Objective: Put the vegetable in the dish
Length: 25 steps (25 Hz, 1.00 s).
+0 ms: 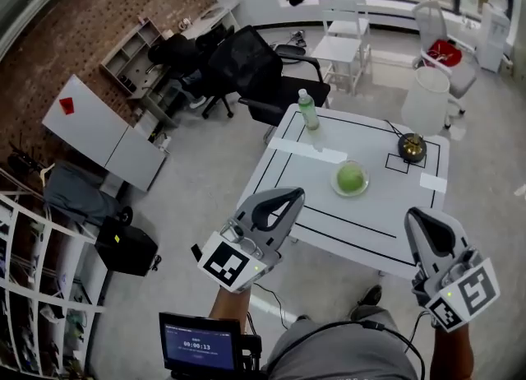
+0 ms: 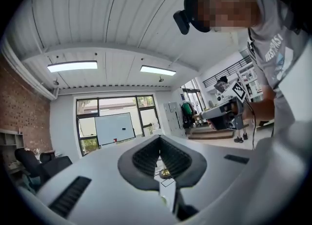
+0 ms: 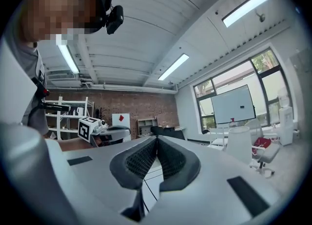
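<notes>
Head view: the white table (image 1: 329, 222) fills the centre-right of the frame. The round green vegetable (image 1: 351, 178) sits near its middle, with a clear dish (image 1: 336, 187) seemingly ringing it. Whether it already lies in that dish I cannot tell. A small dark bowl (image 1: 412, 148) stands toward the upper right and a bottle (image 1: 307, 111) at the table's far edge. The left gripper (image 1: 289, 199) at lower centre and the right gripper (image 1: 416, 219) at lower right hang short of the table, well apart from the vegetable, both with jaws pressed together on nothing.

Left gripper view: the jaws meet in a closed seam at frame centre (image 2: 159, 143). Below them a sliver of table shows, with the dark bowl (image 2: 165, 173) in line.

Right gripper view: the jaws of this gripper (image 3: 156, 143) are likewise together and empty, with table lines beneath.

To do the reach well, one gripper should probably spread its jaws wide before it nears the vegetable. It should then come down from above so the pads straddle the widest part, and close gently, since a round thing may roll or squirt out.
</notes>
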Each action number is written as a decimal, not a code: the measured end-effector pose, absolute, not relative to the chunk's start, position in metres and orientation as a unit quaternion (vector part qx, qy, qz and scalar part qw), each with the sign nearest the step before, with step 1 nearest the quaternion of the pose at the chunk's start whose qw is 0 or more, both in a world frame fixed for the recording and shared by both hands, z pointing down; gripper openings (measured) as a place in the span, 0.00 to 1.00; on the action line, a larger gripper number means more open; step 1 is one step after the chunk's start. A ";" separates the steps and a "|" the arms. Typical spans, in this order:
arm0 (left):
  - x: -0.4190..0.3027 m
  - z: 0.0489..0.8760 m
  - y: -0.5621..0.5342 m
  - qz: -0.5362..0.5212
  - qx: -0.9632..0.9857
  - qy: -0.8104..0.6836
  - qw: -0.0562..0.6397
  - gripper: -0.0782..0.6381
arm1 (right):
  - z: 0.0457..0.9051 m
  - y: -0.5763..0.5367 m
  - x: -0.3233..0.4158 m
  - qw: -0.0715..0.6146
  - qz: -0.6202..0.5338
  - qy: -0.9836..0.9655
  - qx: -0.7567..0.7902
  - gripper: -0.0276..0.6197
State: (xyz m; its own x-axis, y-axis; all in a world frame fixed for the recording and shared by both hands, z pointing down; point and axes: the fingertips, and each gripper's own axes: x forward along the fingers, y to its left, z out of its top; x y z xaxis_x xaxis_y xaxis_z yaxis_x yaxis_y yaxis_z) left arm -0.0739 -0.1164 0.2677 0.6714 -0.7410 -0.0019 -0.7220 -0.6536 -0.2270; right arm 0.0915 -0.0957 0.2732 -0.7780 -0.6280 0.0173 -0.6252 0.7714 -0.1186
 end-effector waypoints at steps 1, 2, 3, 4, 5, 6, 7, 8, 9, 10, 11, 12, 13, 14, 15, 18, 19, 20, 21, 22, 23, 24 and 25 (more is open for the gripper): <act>-0.080 0.267 -0.105 -0.046 -0.909 0.400 0.110 0.12 | 0.269 -0.082 0.087 0.015 -0.054 0.939 -0.338 0.05; -0.087 0.267 -0.093 -0.046 -0.910 0.396 0.115 0.12 | 0.267 -0.067 0.083 0.017 -0.049 0.937 -0.345 0.05; -0.094 0.268 -0.079 -0.045 -0.912 0.390 0.120 0.12 | 0.265 -0.050 0.077 0.020 -0.044 0.935 -0.352 0.05; -0.101 0.270 -0.064 -0.042 -0.914 0.384 0.123 0.12 | 0.264 -0.033 0.071 0.022 -0.039 0.932 -0.360 0.05; -0.109 0.272 -0.047 -0.040 -0.917 0.376 0.126 0.12 | 0.263 -0.014 0.063 0.023 -0.035 0.928 -0.369 0.05; -0.117 0.275 -0.029 -0.038 -0.921 0.367 0.128 0.12 | 0.263 0.006 0.056 0.024 -0.030 0.925 -0.378 0.05; -0.126 0.277 -0.012 -0.037 -0.924 0.358 0.130 0.12 | 0.263 0.025 0.047 0.024 -0.026 0.921 -0.388 0.05; -0.136 0.278 0.005 -0.037 -0.927 0.349 0.133 0.12 | 0.262 0.045 0.039 0.025 -0.023 0.917 -0.398 0.05; -0.147 0.278 0.020 -0.039 -0.929 0.343 0.136 0.12 | 0.259 0.063 0.030 0.026 -0.020 0.913 -0.408 0.05; -0.157 0.276 0.034 -0.039 -0.930 0.338 0.138 0.12 | 0.256 0.080 0.021 0.027 -0.019 0.909 -0.415 0.05; -0.166 0.272 0.047 -0.036 -0.931 0.335 0.138 0.12 | 0.251 0.097 0.012 0.027 -0.021 0.907 -0.420 0.05; -0.174 0.269 0.059 -0.031 -0.933 0.332 0.136 0.12 | 0.246 0.114 0.005 0.028 -0.023 0.906 -0.423 0.05; -0.180 0.265 0.071 -0.027 -0.934 0.330 0.133 0.12 | 0.240 0.129 -0.001 0.029 -0.024 0.905 -0.424 0.05; -0.183 0.261 0.081 -0.023 -0.935 0.327 0.133 0.12 | 0.236 0.142 -0.004 0.030 -0.024 0.904 -0.426 0.05; -0.185 0.258 0.091 -0.021 -0.936 0.324 0.137 0.12 | 0.233 0.154 -0.006 0.031 -0.025 0.902 -0.430 0.05; -0.180 0.250 0.119 -0.012 -0.938 0.311 0.152 0.12 | 0.229 0.184 -0.004 0.028 -0.026 0.895 -0.445 0.05; -0.179 0.247 0.128 -0.009 -0.938 0.309 0.155 0.12 | 0.227 0.192 -0.003 0.026 -0.024 0.892 -0.450 0.05; -0.177 0.244 0.135 -0.006 -0.938 0.310 0.156 0.12 | 0.224 0.198 -0.001 0.027 -0.023 0.890 -0.454 0.05; -0.176 0.241 0.141 -0.005 -0.938 0.311 0.156 0.12 | 0.221 0.204 0.000 0.027 -0.024 0.889 -0.456 0.05; -0.175 0.239 0.146 -0.003 -0.938 0.312 0.153 0.12 | 0.219 0.210 0.002 0.027 -0.026 0.889 -0.457 0.05; -0.173 0.239 0.151 -0.002 -0.938 0.313 0.149 0.12 | 0.218 0.215 0.004 0.025 -0.029 0.888 -0.457 0.05; -0.170 0.239 0.155 -0.002 -0.939 0.313 0.144 0.12 | 0.217 0.220 0.007 0.023 -0.031 0.889 -0.457 0.05; -0.165 0.240 0.160 -0.004 -0.940 0.312 0.140 0.12 | 0.217 0.226 0.011 0.020 -0.031 0.889 -0.456 0.05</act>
State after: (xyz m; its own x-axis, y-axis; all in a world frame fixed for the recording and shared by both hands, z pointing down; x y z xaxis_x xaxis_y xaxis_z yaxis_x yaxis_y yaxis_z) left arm -0.1650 0.1596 0.2396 0.8056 -0.5869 -0.0803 -0.5848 -0.7663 -0.2660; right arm 0.0109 0.2257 0.2167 -0.5829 -0.8125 -0.0077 -0.8099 0.5817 -0.0746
